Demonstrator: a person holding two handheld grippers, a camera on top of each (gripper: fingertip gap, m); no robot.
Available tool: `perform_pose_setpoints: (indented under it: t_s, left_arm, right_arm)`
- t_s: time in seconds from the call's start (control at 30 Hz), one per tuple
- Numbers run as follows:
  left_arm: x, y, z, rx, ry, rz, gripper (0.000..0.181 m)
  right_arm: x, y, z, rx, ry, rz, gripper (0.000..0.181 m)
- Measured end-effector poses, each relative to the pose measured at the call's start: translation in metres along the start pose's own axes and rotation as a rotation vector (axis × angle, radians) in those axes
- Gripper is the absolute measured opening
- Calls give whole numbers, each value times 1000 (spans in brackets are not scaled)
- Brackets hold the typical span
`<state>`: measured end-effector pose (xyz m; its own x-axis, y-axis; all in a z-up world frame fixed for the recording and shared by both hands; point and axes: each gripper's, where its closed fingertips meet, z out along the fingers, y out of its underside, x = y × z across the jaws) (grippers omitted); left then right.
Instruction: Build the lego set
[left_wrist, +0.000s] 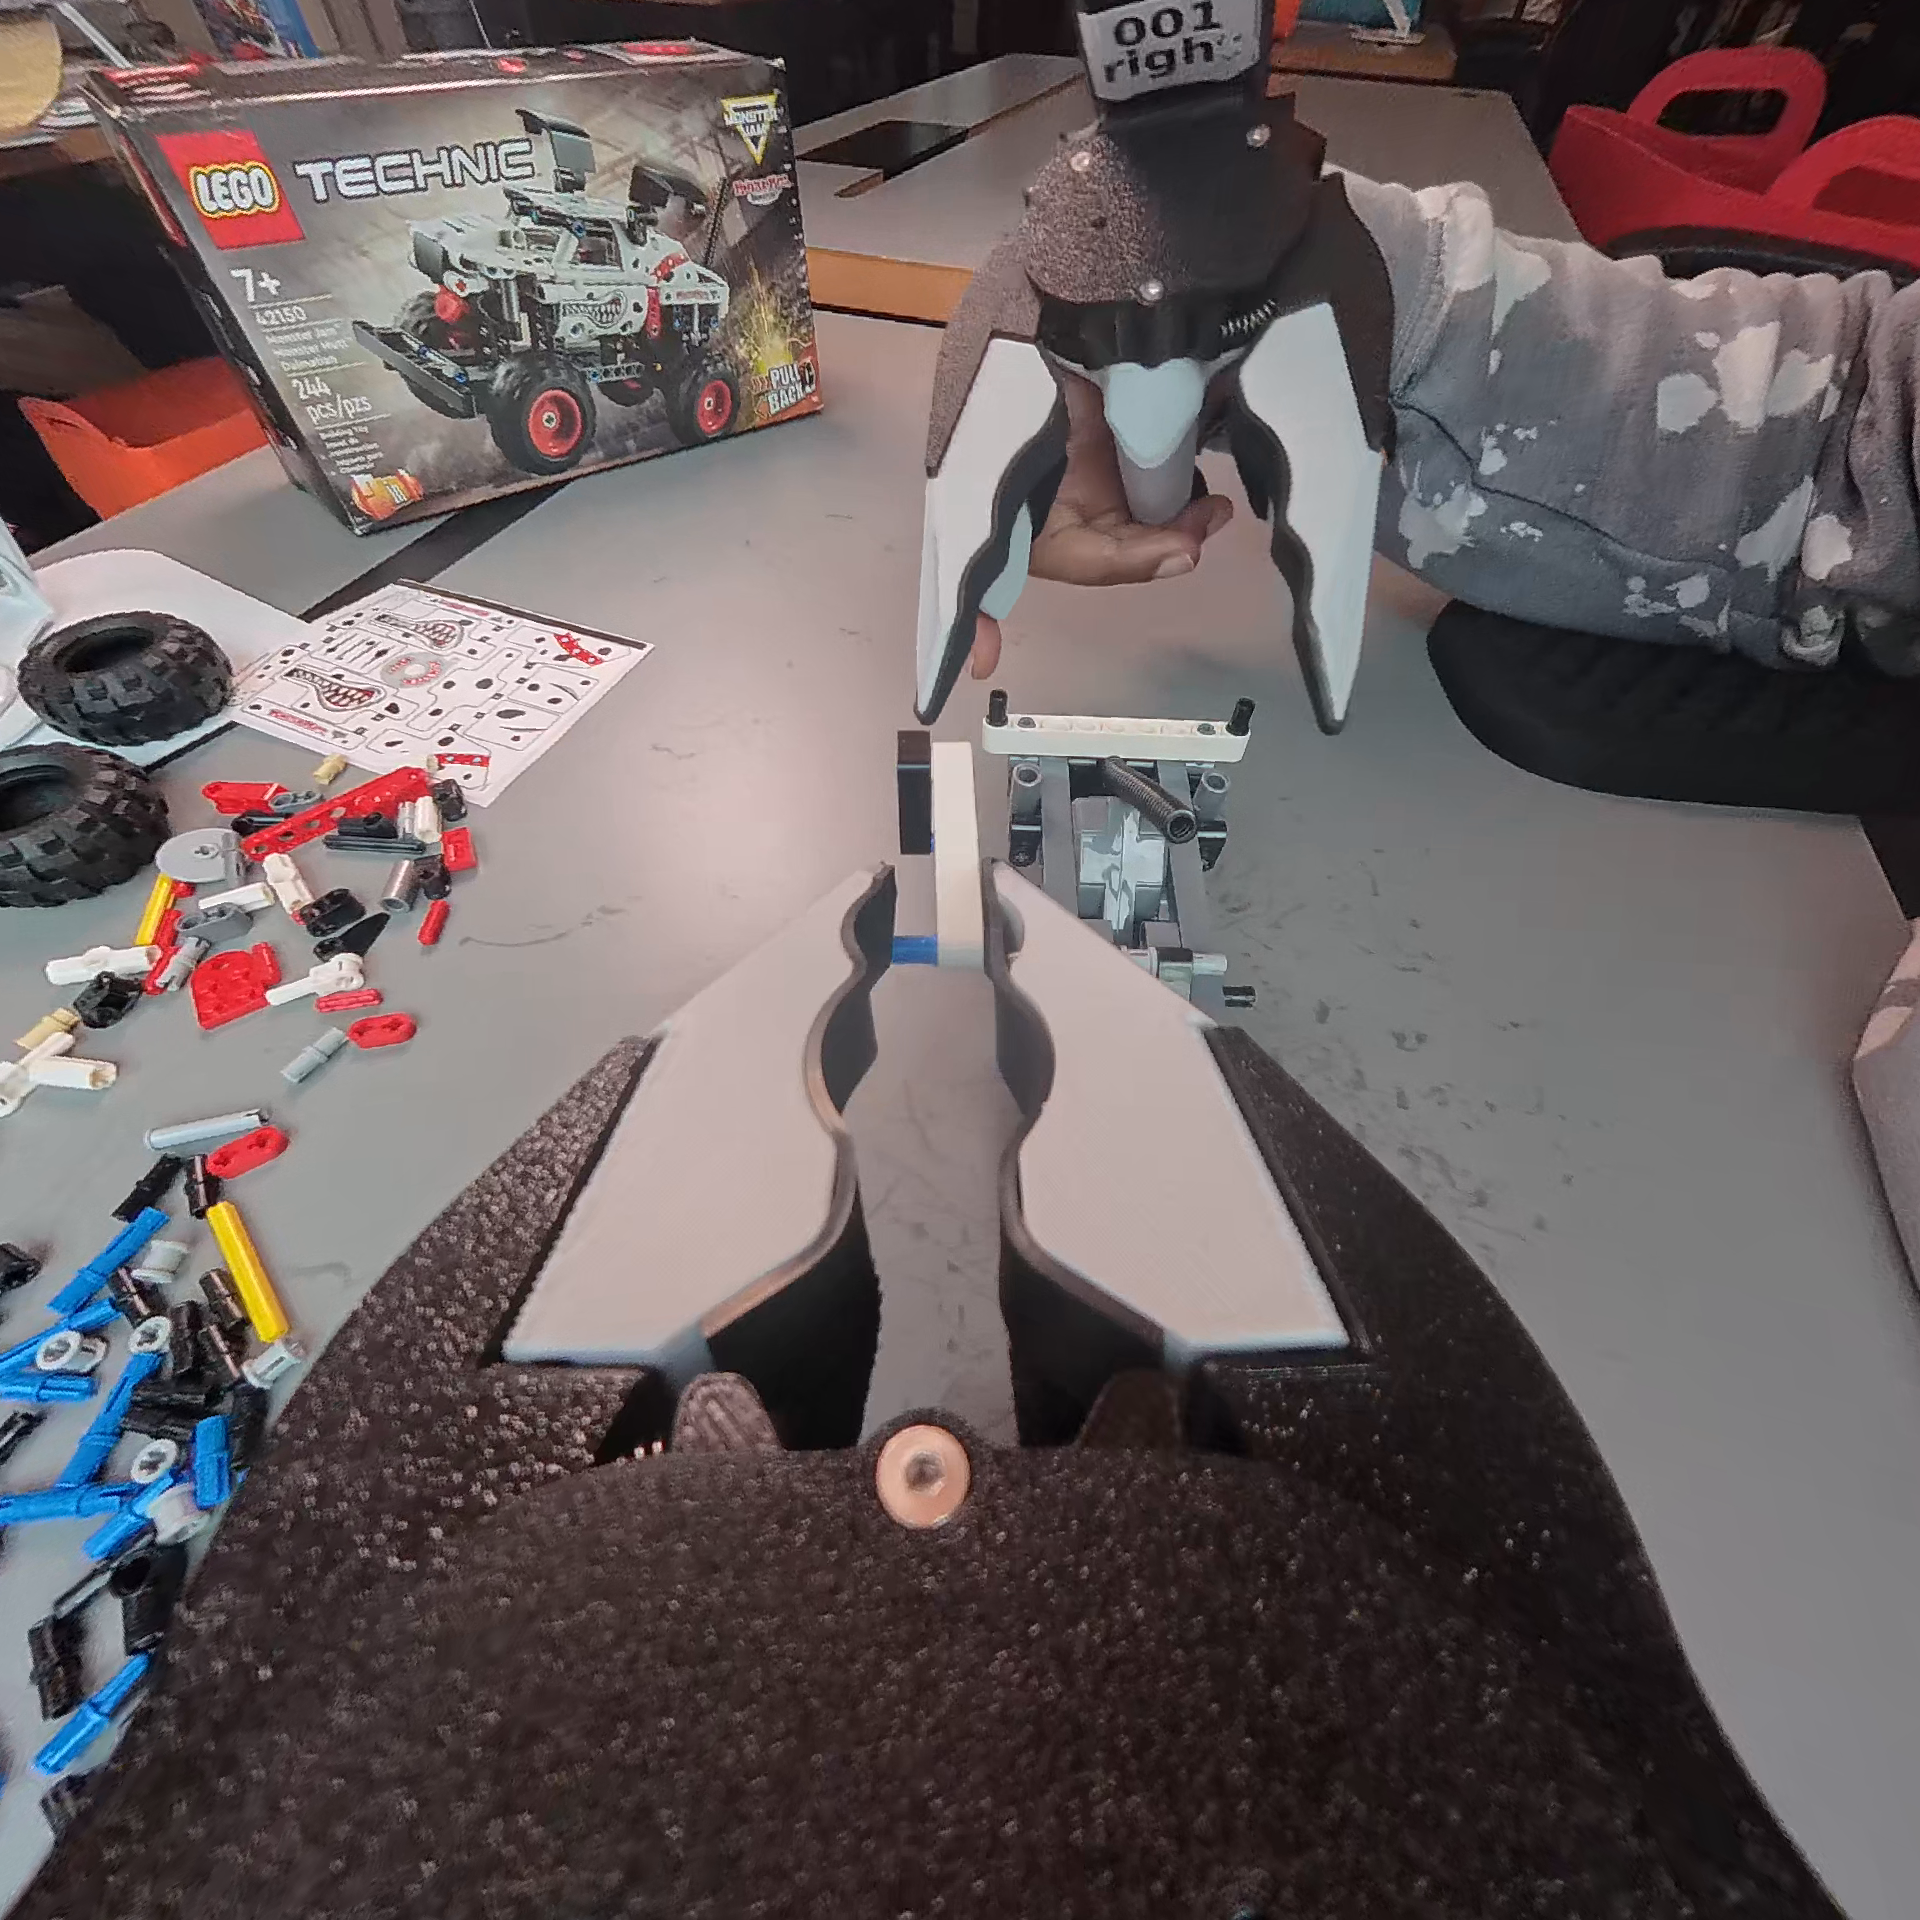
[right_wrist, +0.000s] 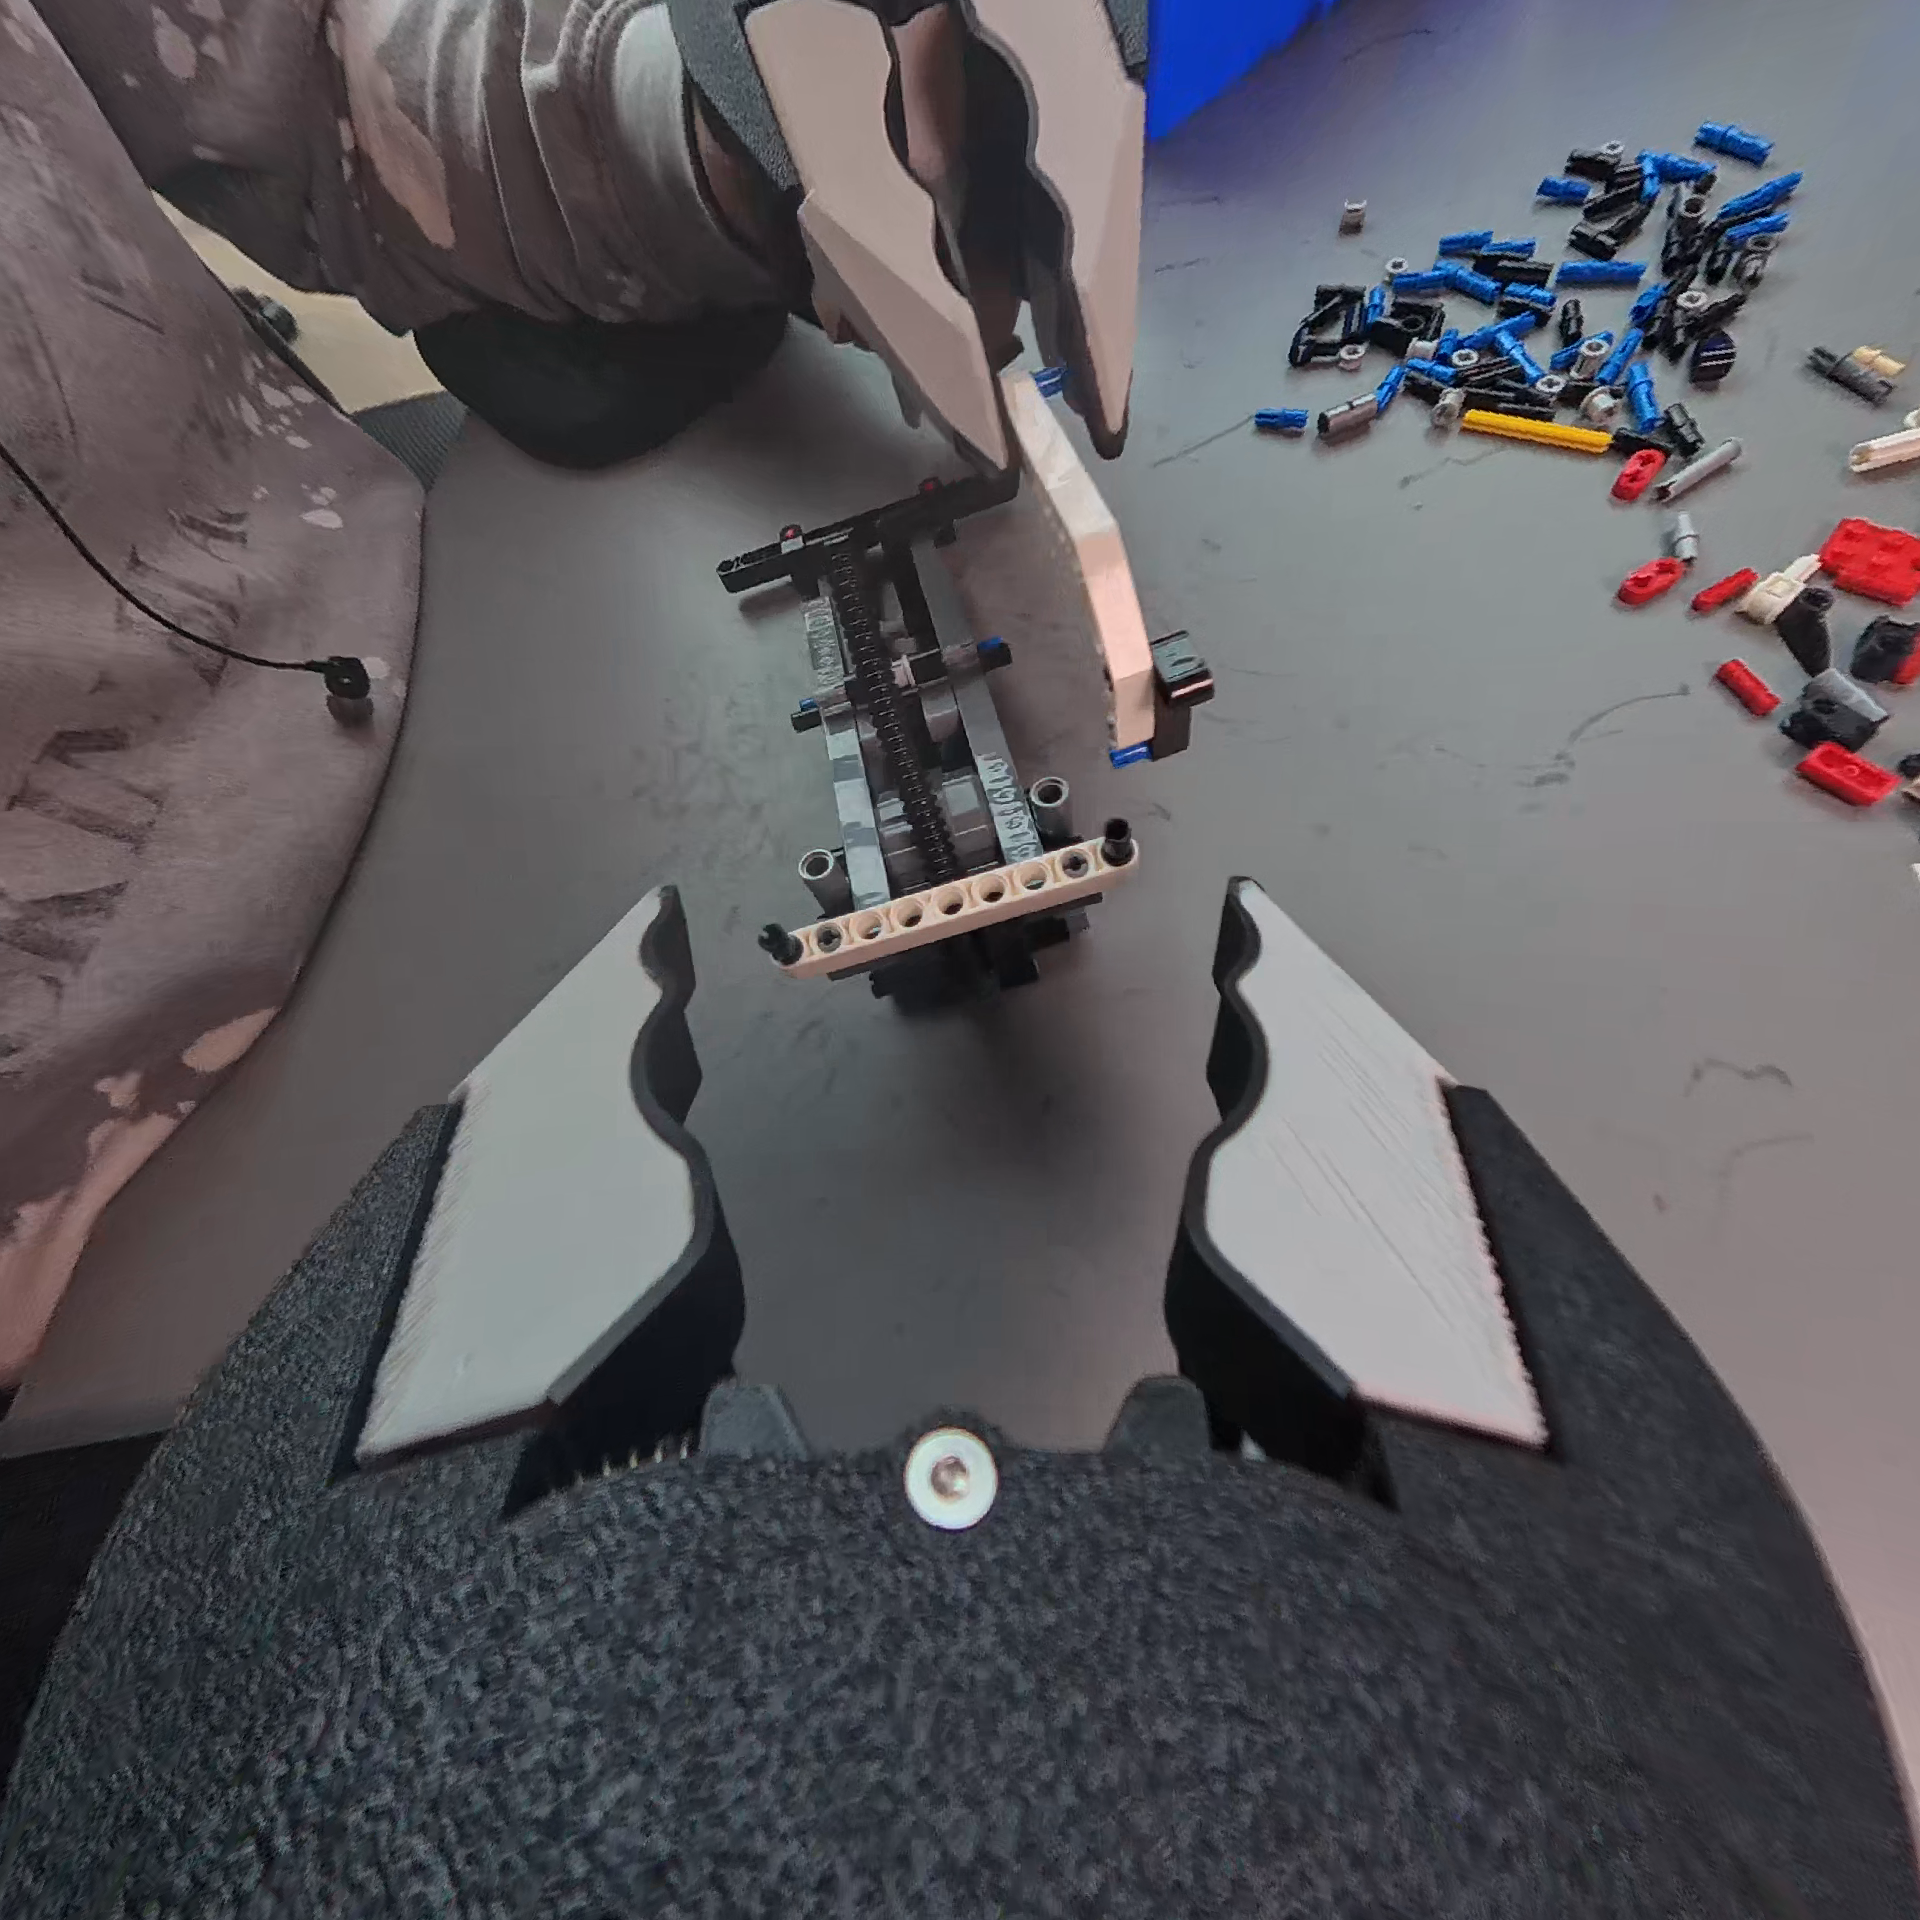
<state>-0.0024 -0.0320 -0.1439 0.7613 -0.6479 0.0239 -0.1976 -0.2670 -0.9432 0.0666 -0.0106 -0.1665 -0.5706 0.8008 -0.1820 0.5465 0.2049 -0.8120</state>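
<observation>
Two grippers over a grey, scuffed table (left_wrist: 644, 499). Left gripper (left_wrist: 940, 883) pinches a long white beam (left_wrist: 956, 842), jaws nearly together around it; a black block (left_wrist: 914, 790) and blue pin (left_wrist: 914, 948) are fixed to the beam's side. Right gripper (right_wrist: 956, 904) has jaws spread wide, nothing between them, tips just short of the chassis (right_wrist: 914, 748). Chassis lies flat mid-table: dark grey rails, black ribbed spring-like rod, a holed white crossbeam (right_wrist: 951, 904) at its near end. Beam hangs just beside the chassis, apart. Loose parts (left_wrist: 208, 935), glossy blue, red, black plastic, and knobby tyres (left_wrist: 114, 675) crowd the left side. Box (left_wrist: 468, 281) stands at the back. Table right of the chassis is bare up to a sleeve (left_wrist: 1621, 436).
</observation>
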Motion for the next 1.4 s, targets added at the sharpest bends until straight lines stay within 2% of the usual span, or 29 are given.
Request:
perform_pose_setpoints:
  t_s: [0.07, 0.17, 0.23, 0.3, 0.37, 0.4, 0.7, 0.97, 1.23, 1.27, 1.33, 1.4]
  left_arm:
    - [-2, -2, -2, 11, -2, -12, 17]
    - [-4, -4, -4, 29, -3, -31, 17]
    - [-6, -5, -5, 36, -6, -36, 17]
    - [-7, -6, -7, 42, -9, -35, 17]
    - [-8, -7, -8, 46, -10, -36, 17]
    - [-8, -7, -9, 47, -11, -37, 17]
    - [-12, -4, -10, 45, -16, -46, 17]
    - [-15, -2, -12, 47, -6, -57, 17]
    - [2, -1, -11, 52, 104, -28, 17]
    - [4, 0, -11, 51, 112, -23, 17]
    - [5, -1, -12, 55, 126, -18, 17]
    - [7, -1, -14, 59, 140, -17, 16]
  right_arm:
    - [-1, 6, 7, -65, 33, -45, 107]
    - [0, 15, 19, -158, 74, -114, 108]
    - [2, 19, 25, -190, 89, -138, 102]
    - [5, 22, 28, -206, 102, -146, 86]
    - [4, 23, 28, -204, 93, -144, 83]
    - [5, 24, 28, -208, 93, -147, 73]
    - [5, 24, 29, -253, 129, -122, 73]
    - [-2, 22, 33, -194, 191, -98, 72]
    - [-10, 21, 36, -180, 210, -79, 73]
    - [-10, 20, 36, -174, 215, -80, 74]
    - [-12, 15, 32, -140, 207, -79, 87]
    - [-13, 3, 20, -61, 189, -55, 87]
